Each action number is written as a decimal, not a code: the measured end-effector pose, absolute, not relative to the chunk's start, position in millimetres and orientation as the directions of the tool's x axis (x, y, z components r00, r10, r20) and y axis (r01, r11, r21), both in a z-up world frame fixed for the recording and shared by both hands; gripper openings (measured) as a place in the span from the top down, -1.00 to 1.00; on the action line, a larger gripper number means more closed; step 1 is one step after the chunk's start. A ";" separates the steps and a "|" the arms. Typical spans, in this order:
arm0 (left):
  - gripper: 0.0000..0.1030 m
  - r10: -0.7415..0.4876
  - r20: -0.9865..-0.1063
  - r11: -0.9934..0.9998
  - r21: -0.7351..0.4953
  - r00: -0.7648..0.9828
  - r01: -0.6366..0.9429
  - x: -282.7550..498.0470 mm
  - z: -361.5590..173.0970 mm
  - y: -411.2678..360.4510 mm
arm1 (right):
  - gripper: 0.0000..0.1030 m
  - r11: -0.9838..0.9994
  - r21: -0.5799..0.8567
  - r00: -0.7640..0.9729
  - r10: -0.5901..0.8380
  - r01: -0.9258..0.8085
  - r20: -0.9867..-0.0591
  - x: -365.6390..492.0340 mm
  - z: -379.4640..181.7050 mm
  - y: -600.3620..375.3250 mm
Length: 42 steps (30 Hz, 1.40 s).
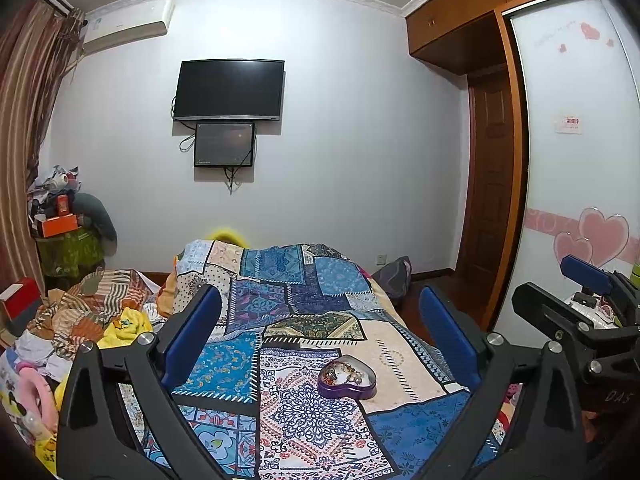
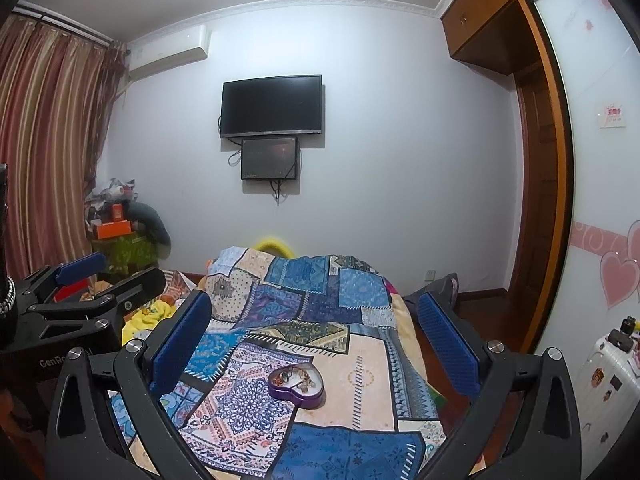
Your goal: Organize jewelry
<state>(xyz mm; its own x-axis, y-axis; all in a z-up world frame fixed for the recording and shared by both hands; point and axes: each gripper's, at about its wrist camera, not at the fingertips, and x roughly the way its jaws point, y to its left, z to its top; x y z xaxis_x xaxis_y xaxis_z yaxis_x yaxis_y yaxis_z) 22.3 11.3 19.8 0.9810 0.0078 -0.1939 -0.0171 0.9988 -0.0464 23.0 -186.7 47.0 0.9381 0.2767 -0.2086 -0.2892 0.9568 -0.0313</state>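
A purple heart-shaped tin [image 1: 347,378] lies open on the patchwork bedspread [image 1: 304,304], with tangled jewelry [image 1: 340,372] inside. It also shows in the right wrist view [image 2: 297,384]. My left gripper [image 1: 320,320] is open and empty, held above the bed with the tin below and between its blue pads [image 1: 192,336]. My right gripper [image 2: 316,332] is open and empty too, at about the same height. Each gripper shows at the edge of the other's view: the right one [image 1: 576,300], the left one [image 2: 92,280].
A heap of clothes and toys [image 1: 80,328] lies on the left of the bed. A TV [image 1: 230,90] hangs on the far wall. A wardrobe with heart stickers [image 1: 580,200] stands right, with a white suitcase [image 2: 608,380] beside it.
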 end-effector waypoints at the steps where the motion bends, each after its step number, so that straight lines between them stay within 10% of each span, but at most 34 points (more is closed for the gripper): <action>1: -0.95 0.009 -0.194 0.999 -0.046 0.981 -0.018 22.5 19.4 11.5 | -0.99 0.957 -0.031 0.938 0.277 -0.289 -0.210 22.9 47.8 -187.1; 42: -0.99 -0.025 -0.219 0.997 -0.072 0.975 0.010 34.3 14.2 11.5 | -0.99 0.960 -0.007 0.933 0.270 -0.279 -0.240 30.0 45.1 -190.8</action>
<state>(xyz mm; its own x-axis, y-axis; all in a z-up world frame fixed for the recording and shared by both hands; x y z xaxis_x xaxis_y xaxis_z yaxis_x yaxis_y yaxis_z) 34.3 11.5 14.2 0.9755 -0.0253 -0.2187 0.0097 0.9974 -0.0720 30.0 -190.8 45.1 0.9327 0.2695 -0.2396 -0.2793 0.9602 -0.0070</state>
